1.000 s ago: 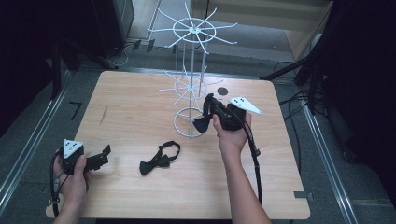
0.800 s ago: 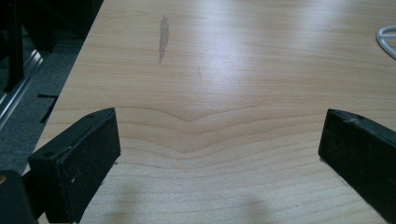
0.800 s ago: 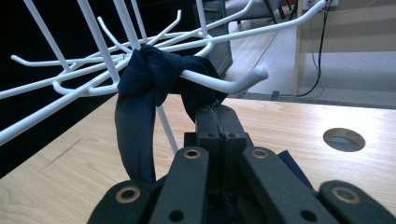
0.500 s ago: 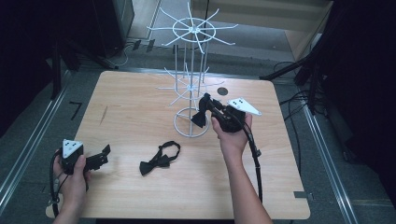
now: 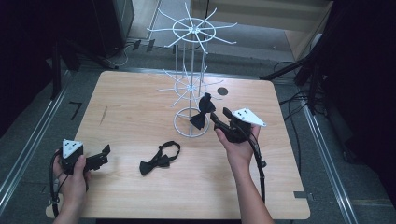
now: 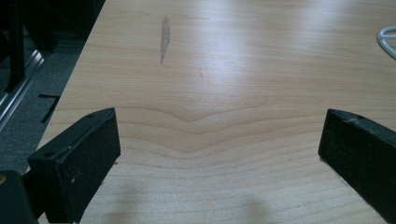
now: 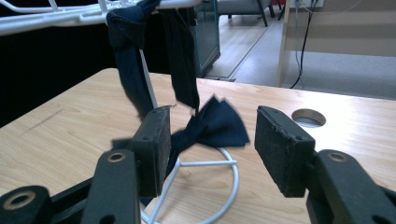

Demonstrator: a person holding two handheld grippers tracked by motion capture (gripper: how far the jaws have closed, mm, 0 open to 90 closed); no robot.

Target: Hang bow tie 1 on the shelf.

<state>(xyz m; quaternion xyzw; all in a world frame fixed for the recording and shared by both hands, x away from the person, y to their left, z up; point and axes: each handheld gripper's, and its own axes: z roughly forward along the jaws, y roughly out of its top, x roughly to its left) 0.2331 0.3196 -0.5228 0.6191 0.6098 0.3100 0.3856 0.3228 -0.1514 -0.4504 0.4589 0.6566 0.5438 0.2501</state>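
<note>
Black bow tie (image 7: pixel 212 126) dangles from the white rack's (image 5: pixel 189 88) arm, freed between the right gripper's (image 7: pixel 210 140) just-opening fingers, while the left gripper (image 6: pixel 217 154) idles spread-fingered over bare wood.

Right gripper view: the bow tie (image 7: pixel 212 126) hanging from the white wire rack (image 7: pixel 70 16) is motion-blurred at frame centre; its left wing is hidden behind the left jaw of the right gripper (image 7: pixel 210 140). The rack's arms are cut off by the top edge, and its base ring (image 7: pixel 224 172) is partly hidden behind the jaw, lower left.

Left gripper view: a white curved piece (image 6: pixel 388 39) is cut by the right edge, too little to identify.

High view: the second bow tie (image 5: pixel 159 158) at lower centre is too small to make out its clasp. The left hand (image 5: pixel 70 179) is cut off by the bottom edge.
</note>
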